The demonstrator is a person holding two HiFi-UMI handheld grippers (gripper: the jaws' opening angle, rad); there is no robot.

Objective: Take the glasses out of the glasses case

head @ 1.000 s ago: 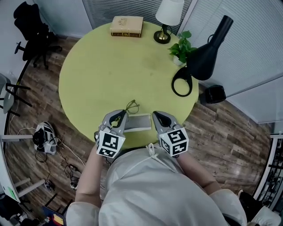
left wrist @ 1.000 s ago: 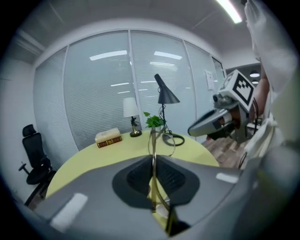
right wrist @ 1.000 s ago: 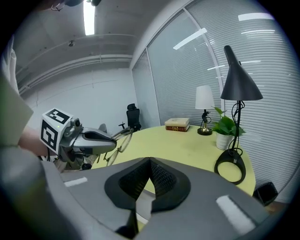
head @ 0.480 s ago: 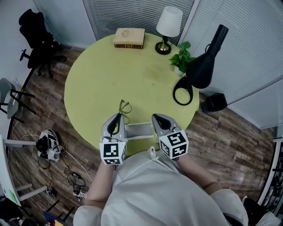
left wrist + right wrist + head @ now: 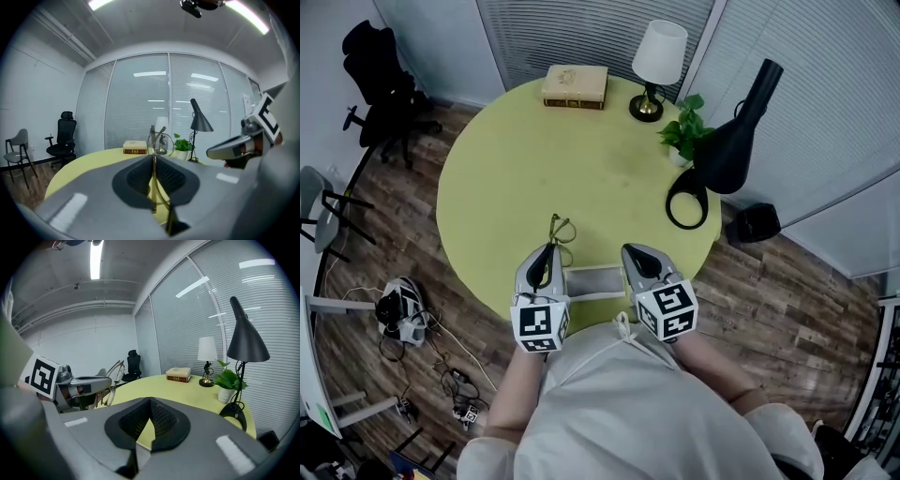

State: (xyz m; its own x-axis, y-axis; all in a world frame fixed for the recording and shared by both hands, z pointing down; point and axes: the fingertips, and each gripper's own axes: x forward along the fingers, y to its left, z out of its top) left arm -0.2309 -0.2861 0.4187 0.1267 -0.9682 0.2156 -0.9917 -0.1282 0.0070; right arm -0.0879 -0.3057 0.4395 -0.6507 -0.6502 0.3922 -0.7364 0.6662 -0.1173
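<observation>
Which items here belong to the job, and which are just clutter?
Job:
glasses, clamped in left tool
glasses case, between the tools
right tool, shut, empty

Lying about:
book
white lamp
potted plant
black desk lamp

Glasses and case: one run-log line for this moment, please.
left gripper: shut on gold wire-rimmed glasses, held in air | grey rectangular glasses case: open, on yellow round table | right gripper: shut, empty

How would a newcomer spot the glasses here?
On the round yellow table, look at the near edge, by the left gripper. The glasses stick out of its shut jaws: thin wire frames, unlike the flat pale case beside it.
</observation>
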